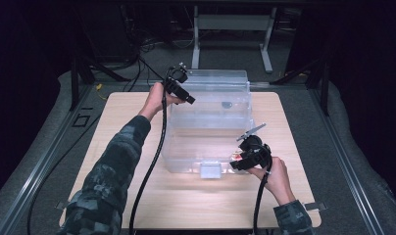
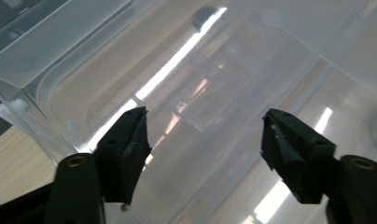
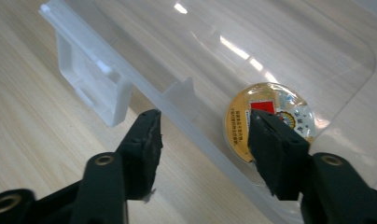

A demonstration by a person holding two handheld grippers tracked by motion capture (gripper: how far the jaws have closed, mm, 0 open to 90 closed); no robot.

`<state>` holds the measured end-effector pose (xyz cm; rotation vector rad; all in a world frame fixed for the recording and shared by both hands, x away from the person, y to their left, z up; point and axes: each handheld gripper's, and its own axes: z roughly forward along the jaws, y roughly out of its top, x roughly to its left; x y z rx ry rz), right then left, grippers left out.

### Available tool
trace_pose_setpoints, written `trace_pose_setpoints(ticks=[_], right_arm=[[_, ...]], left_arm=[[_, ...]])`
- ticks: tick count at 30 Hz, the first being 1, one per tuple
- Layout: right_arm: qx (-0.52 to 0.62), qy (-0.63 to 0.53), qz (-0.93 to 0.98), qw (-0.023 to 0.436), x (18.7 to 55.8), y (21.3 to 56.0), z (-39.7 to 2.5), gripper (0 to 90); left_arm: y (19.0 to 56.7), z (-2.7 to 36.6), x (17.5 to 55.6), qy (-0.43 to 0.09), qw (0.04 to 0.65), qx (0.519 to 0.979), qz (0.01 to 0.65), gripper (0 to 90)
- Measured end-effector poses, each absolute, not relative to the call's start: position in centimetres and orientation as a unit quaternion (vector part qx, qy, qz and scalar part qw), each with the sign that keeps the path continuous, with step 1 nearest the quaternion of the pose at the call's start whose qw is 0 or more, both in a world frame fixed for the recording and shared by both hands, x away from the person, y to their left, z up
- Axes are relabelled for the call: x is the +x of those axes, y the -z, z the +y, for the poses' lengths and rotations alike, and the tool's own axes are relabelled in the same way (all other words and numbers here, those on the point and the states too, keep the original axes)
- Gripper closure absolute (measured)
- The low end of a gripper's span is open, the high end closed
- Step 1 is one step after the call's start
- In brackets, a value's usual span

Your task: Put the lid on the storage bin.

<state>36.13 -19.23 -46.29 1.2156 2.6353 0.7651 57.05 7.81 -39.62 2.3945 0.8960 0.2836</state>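
A clear plastic storage box (image 1: 208, 122) stands in the middle of the wooden table (image 1: 137, 186). My left gripper (image 1: 190, 99) is at the box's far left corner, open, its jaws spread over the clear wall (image 2: 200, 70) with nothing between them. My right gripper (image 1: 237, 162) is at the near right corner, open, its jaws either side of the box's rim (image 3: 144, 86). A round gold and red sticker (image 3: 266, 100) shows through the plastic by the right jaw. A white latch (image 3: 91, 81) hangs on the near side (image 1: 210, 170).
A small dark spot (image 1: 227, 104) shows on the box's far part (image 2: 201, 16). Behind the table stand a grey metal frame (image 1: 233, 24) and loose cables on the floor (image 1: 137, 63). Bare table lies left and right of the box.
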Motion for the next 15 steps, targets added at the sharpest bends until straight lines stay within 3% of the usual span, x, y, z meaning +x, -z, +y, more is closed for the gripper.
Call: trace_pose_setpoints(ticks=[2, 7, 15], right_arm=[[0.405, -0.253, 0.876, 0.066, 36.06, 46.38, -19.08, 50.5], [0.411, -0.261, 0.871, 0.07, 35.76, 46.38, -19.05, 51.0], [0.417, -0.264, 0.865, 0.088, 35.41, 46.45, -18.9, 50.5]], left_arm=[[39.58, 7.68, 56.81, -0.107, 0.278, 0.895, 0.332, 40.2], [39.61, 7.96, 56.49, -0.091, 0.293, 0.893, 0.331, 59.9], [39.61, 8.23, 56.34, -0.084, 0.294, 0.894, 0.327, 68.8]])
